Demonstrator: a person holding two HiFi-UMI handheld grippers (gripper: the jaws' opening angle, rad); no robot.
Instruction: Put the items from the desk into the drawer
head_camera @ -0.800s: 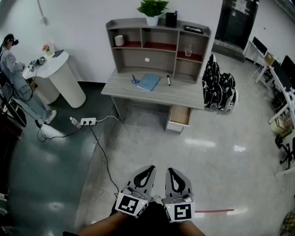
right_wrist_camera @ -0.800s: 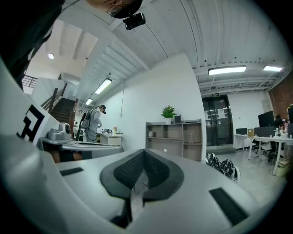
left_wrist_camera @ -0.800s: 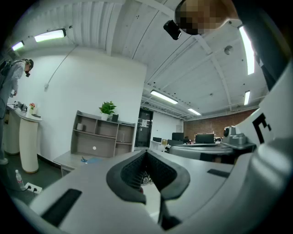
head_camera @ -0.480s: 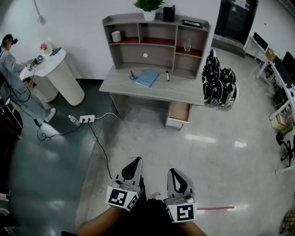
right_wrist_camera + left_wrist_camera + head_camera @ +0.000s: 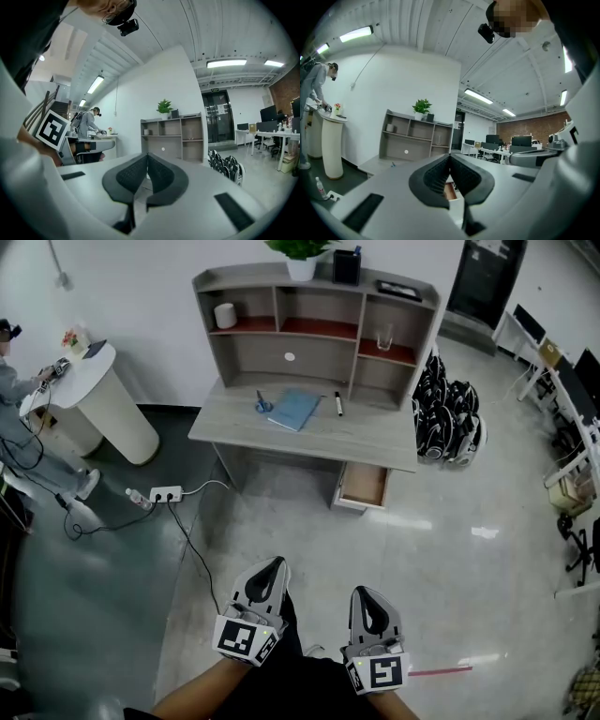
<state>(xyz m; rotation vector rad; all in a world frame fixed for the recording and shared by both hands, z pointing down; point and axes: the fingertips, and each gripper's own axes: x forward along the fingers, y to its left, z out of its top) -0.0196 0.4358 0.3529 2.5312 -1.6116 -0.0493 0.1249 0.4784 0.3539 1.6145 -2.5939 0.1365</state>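
The things to be stowed lie on the desk point(image 5: 375, 442) in the upper middle of the head view: a blue notebook point(image 5: 293, 410), a dark pen point(image 5: 337, 404) just right of it, and a small blue item point(image 5: 262, 404) just left of it, too small to name, perhaps a clip. The drawer point(image 5: 363, 486) stands pulled out under the desk's right end, below and right of the pen.

Both tools are well apart from all this, low in the frame. The left gripper point(image 5: 270, 568) and the right gripper point(image 5: 368, 601) each have their jaws pressed together with nothing between them, as each gripper view confirms.

The likely troubles:
- The notebook lies flat, so the jaws may slide over its cover unless it is drawn to the desk edge first.
- The pen could roll off if nudged during a grab.
- The tiny blue item may slip out of a loose pinch.
- A cable point(image 5: 192, 549) runs across the floor at centre left, from a power strip point(image 5: 165, 493) toward the bottom of the frame, and it could catch a foot on the approach.
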